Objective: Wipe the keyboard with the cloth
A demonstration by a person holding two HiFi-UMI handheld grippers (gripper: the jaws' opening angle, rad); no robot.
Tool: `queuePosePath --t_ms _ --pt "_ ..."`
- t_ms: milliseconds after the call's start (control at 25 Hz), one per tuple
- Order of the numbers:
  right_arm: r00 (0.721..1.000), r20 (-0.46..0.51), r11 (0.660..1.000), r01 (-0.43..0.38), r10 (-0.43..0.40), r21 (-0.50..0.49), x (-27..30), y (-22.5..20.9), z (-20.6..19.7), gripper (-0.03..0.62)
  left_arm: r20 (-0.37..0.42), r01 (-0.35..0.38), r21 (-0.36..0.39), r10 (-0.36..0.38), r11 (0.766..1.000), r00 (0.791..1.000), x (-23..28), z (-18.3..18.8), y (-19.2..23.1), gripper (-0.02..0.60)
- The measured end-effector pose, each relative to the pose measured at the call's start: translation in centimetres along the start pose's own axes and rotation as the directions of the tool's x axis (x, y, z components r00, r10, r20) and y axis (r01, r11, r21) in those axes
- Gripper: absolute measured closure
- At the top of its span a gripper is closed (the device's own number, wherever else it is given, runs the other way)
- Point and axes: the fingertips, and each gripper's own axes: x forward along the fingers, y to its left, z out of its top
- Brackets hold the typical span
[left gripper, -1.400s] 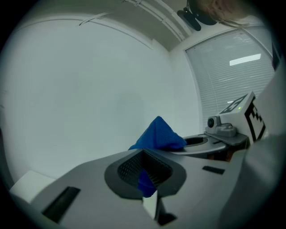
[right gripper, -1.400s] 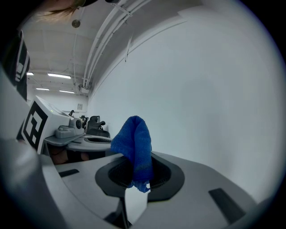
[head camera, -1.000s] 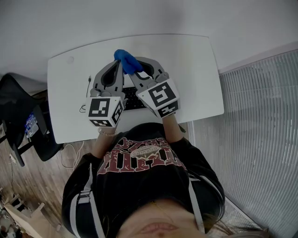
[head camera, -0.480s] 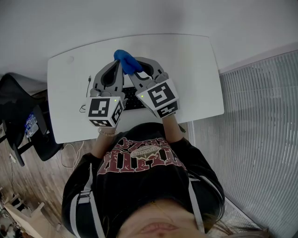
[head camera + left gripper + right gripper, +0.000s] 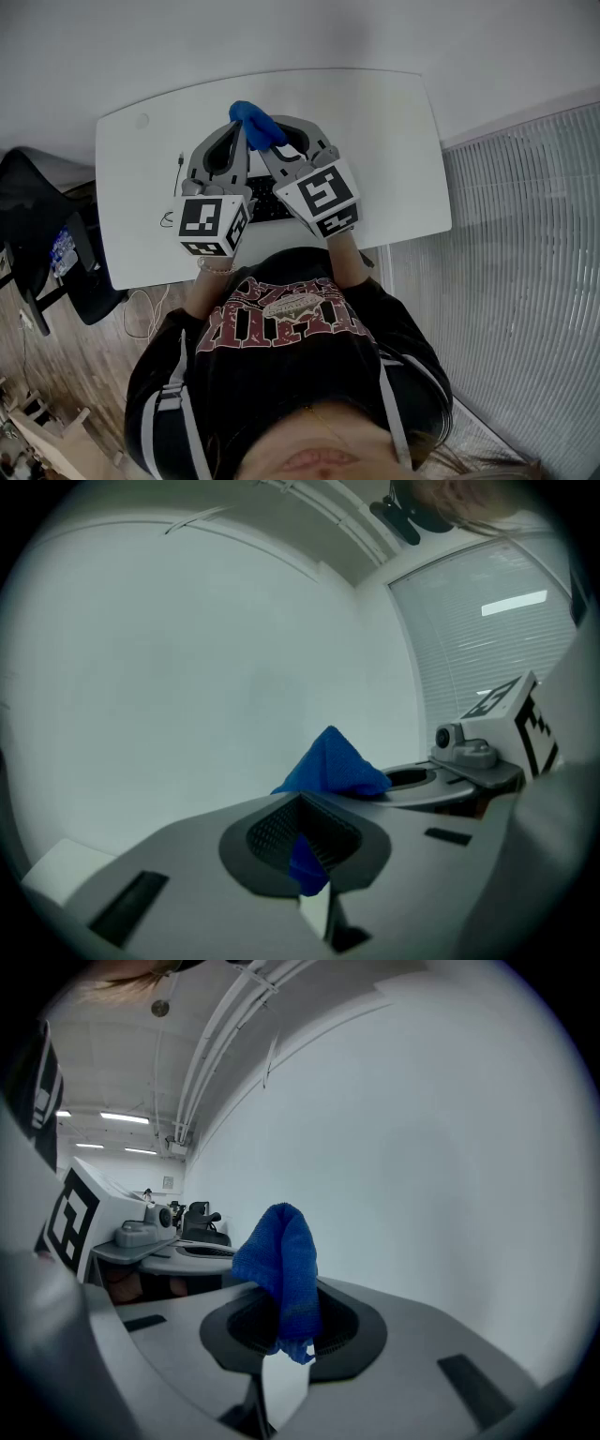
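Observation:
A blue cloth (image 5: 255,124) is bunched between the tips of both grippers, raised above the white table (image 5: 375,141). My left gripper (image 5: 239,129) is shut on one corner of the cloth (image 5: 330,764), with a blue scrap pinched between its pads. My right gripper (image 5: 268,141) is shut on the other end of the cloth (image 5: 279,1265), which stands up in a fold over its jaws. The black keyboard (image 5: 266,199) lies on the table under the grippers, mostly hidden by them.
A thin black cable (image 5: 178,167) lies on the table left of the keyboard. A black office chair (image 5: 42,234) stands off the table's left edge. A ribbed white panel (image 5: 506,244) runs along the right side.

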Motion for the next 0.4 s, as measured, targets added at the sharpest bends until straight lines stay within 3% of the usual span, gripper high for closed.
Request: queuePosePath --t_ms 400 --pt "1.0 -0.001 1.0 0.001 -0.001 0.001 0.16 -0.15 -0.01 0.53 0.0 -0.001 0.002 0.001 1.0 1.0 0.14 0.01 0.15 0.548"
